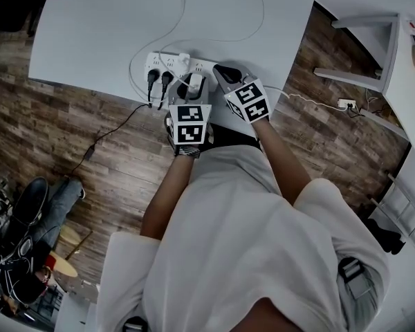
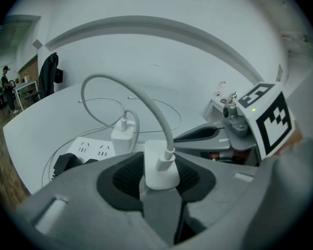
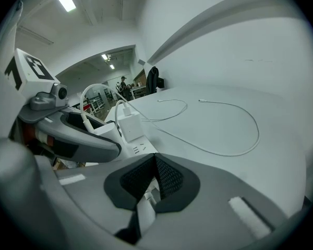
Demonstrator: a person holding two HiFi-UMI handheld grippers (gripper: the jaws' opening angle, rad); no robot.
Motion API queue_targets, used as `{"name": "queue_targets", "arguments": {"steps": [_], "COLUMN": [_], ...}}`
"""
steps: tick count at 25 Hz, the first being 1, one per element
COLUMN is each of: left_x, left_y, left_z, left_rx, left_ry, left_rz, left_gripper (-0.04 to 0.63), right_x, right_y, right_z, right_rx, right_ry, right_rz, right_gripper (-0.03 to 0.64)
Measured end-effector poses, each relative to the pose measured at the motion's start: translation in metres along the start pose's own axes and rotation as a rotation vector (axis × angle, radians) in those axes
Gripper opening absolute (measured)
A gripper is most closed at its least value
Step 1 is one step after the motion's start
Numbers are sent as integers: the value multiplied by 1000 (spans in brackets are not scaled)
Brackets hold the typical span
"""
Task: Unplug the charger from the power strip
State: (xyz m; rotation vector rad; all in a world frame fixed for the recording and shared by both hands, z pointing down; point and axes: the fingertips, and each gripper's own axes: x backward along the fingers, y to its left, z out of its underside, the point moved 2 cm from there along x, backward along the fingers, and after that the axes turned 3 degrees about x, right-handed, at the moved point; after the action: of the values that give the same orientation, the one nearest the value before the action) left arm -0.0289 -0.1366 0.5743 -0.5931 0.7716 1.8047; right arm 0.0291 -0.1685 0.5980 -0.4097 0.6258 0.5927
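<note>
My left gripper (image 2: 157, 177) is clamped on the white charger (image 2: 155, 158), which stands upright between the pads. Its cable (image 2: 141, 95) arches up and away, and I cannot tell if its pins are still in the socket. Just beyond my left jaw, the power strip (image 2: 91, 149) carries a second charger (image 2: 124, 137) and two black plugs (image 1: 158, 80). The strip lies close to the near edge of the table (image 1: 111, 26), with wide bare tabletop behind it. My right gripper (image 3: 154, 163), jaws together, is at the strip's right end.

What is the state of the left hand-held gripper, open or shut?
The left hand-held gripper is shut on the white charger: both pads press its sides.
</note>
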Motion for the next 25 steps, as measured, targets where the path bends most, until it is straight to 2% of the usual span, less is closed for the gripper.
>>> {"name": "queue_targets", "arguments": {"steps": [5,12,15,21,23,25], "left_x": [0,-2,-1,0,0,1], "left_y": [1,-4,-3,2,2,-1], "left_z": [-1,0,0,2,2,1], "left_rx": [17,-102,-83,48,31,-28], "left_ry": [-20,3,7,-18,-18,-11], "left_rz": [5,-35,-37,11,6,-8], "left_gripper": [149,146,146,146,146,146], "right_x": [0,0,0,1,1,2], "right_y": [-2,-2,-1,-2,-2,-1], "right_z": [0,1,1,3,2,3], "right_rx": [-6,-14,-20,-22,-23,-29], "right_ry": [-24,-28,-33,-39,-42,-43], "right_rz": [14,28,28,27,23,19], "right_gripper": [2,2,2,2,2,2]}}
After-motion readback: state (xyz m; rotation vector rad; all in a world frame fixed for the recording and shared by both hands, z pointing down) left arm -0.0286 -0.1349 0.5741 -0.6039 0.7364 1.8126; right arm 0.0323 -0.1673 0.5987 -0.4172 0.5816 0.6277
